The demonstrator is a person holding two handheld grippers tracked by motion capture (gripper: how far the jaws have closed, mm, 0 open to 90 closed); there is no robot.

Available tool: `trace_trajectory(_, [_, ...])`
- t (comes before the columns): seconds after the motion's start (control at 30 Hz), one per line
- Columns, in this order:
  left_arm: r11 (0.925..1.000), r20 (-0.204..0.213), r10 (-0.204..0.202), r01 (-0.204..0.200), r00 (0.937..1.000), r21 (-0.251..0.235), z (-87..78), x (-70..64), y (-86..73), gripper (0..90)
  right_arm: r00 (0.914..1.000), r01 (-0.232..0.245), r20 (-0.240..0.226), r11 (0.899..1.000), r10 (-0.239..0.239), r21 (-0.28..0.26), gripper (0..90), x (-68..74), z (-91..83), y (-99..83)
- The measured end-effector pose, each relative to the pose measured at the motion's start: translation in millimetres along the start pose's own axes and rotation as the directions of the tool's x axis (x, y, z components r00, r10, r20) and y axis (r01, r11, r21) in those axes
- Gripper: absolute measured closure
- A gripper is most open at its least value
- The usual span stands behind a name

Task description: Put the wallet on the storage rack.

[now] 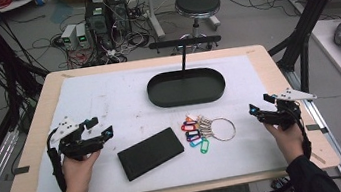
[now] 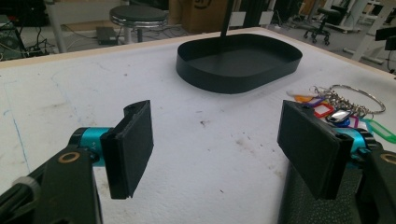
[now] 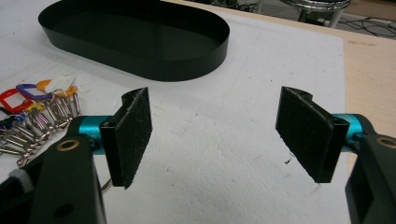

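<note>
Behind the key ring (image 1: 209,129), tags (image 1: 193,132) overlap.

I'm seeing soft, even overhead light giving faint shadows; the counter (image 1: 108,99) is looking slightly blurred, no glare.

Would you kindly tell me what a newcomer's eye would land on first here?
Probably the bunch of coloured key tags on a ring, the only bright colour, lying right of centre on the white mat. Behind it sits the empty black oval tray, and left of the tags a flat black case. The left gripper and right gripper hover open at either side.
</note>
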State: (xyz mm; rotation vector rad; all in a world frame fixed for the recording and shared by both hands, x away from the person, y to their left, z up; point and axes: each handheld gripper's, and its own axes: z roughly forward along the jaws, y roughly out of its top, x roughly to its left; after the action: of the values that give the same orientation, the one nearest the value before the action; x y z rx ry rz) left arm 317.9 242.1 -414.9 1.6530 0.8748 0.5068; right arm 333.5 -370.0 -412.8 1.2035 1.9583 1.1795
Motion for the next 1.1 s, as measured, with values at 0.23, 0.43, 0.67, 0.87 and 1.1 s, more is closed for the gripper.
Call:
trace_trajectory(0.23, [0.9997, -0.010, 0.010, -0.010, 0.9999, 0.020, -0.7, -0.5, -1.8, 25.1, 0.9998, 0.005, 0.020, 1.000, -0.005, -0.006, 27.6, -1.4, 0.9, 0.6])
trace_trajectory(0.43, [0.9996, -0.037, 0.003, -0.002, 0.9993, 0.028, -0.6, -1.7, -2.8, 25.1, 0.9996, 0.009, 0.026, 1.000, -0.009, -0.005, 27.6, -1.0, 0.2, 0.5])
trace_trajectory(0.67, [0.9986, -0.029, 0.009, -0.008, 0.9995, 0.052, 0.7, -5.7, -3.3, 25.2, 0.9995, 0.016, 0.028, 1.000, -0.016, -0.006, 27.7, -0.7, 0.5, 0.6])
trace_trajectory(0.87, [0.9975, -0.014, 0.010, -0.009, 0.9998, 0.070, 1.6, -8.2, -4.0, 25.5, 0.9993, 0.018, 0.032, 1.000, -0.017, -0.007, 27.6, -0.6, -0.6, 0.8])
trace_trajectory(1.1, [0.9948, 0.006, 0.002, -0.003, 1.0000, 0.102, 3.0, -10.7, -5.3, 25.7, 0.9992, 0.020, 0.033, 1.000, -0.020, -0.001, 27.6, -0.8, 1.3, 0.9])
